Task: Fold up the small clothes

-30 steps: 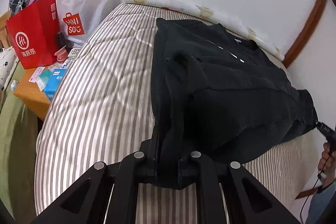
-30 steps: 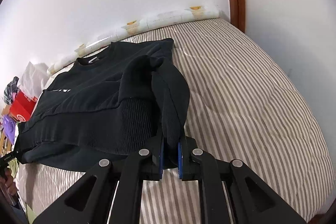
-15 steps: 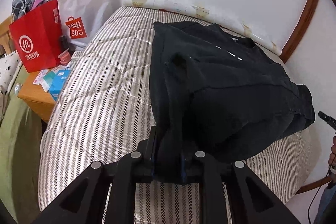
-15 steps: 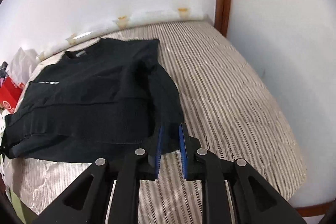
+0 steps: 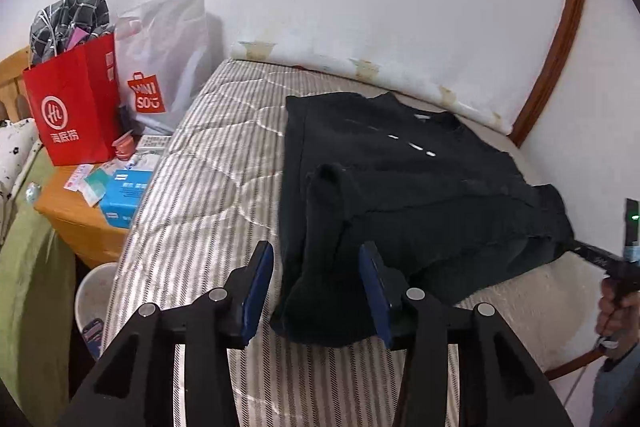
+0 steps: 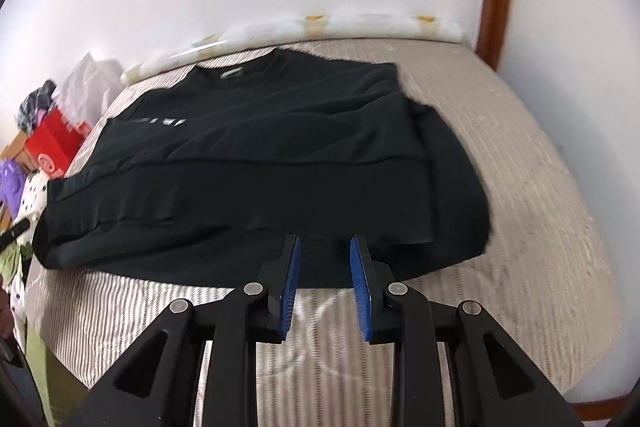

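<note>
A black sweatshirt (image 5: 420, 187) lies on the striped mattress (image 5: 208, 195), its sleeves folded in over the body; it also shows in the right wrist view (image 6: 272, 163). My left gripper (image 5: 316, 259) is open, its blue-padded jaws standing either side of the near left corner of the cloth without gripping it. My right gripper (image 6: 323, 247) is open and empty, its jaws just at the near hem of the sweatshirt. The right gripper also shows at the right edge of the left wrist view (image 5: 624, 259), held in a hand.
A wooden bedside table (image 5: 76, 215) stands left of the bed with a red paper bag (image 5: 72, 107), a white shopping bag (image 5: 164, 59), a blue box (image 5: 124, 195) and small items. A bin (image 5: 94, 303) sits on the floor below. Walls border the bed behind and on the right.
Both grippers were shut on the sweatshirt's folded sides one second ago. They have opened and let go, the right one first, and pulled back a little. The cloth now lies flat.
</note>
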### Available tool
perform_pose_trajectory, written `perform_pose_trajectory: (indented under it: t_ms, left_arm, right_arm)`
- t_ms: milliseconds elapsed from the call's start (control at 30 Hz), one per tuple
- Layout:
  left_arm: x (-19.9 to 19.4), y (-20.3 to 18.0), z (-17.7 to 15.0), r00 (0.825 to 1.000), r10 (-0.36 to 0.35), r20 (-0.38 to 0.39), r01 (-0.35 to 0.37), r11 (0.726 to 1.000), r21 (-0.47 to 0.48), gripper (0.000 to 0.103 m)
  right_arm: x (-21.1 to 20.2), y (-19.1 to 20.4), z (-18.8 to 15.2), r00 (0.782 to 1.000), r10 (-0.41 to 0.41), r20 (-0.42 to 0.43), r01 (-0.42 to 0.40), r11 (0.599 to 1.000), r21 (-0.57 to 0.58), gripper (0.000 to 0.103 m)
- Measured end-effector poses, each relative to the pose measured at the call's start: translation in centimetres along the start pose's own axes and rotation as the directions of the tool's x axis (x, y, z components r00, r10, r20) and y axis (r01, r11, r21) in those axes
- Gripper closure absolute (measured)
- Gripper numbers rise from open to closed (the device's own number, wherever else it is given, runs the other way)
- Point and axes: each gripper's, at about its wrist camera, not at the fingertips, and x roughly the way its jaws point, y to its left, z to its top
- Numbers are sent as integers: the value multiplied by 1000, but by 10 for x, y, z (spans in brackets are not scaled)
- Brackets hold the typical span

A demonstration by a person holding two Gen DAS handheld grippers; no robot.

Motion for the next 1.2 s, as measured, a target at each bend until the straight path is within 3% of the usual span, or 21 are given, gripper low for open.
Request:
perform_pose_trajectory:
  t_ms: [100,467,967,1200]
  left_arm:
    - [0,-3,-2,997,-69,-19,69,998,-13,61]
    - [11,-32,-5,989,-136,-60,140,989,51,61]
    - [31,-37,-13,979,-154,-134,161,986,39,62]
    - [43,-29,-19,962,-192,-192,195,981,-5,62]
  right_arm:
    - [7,11,-5,1000,14,-19,-14,1000,-17,78]
    - [21,19,-14,997,46,-55,-46,999,-8,78]
    - [19,26,-9,999,30,-33,-31,999,-32,78]
    - [31,31,-9,998,19,-59,-21,999,-34,78]
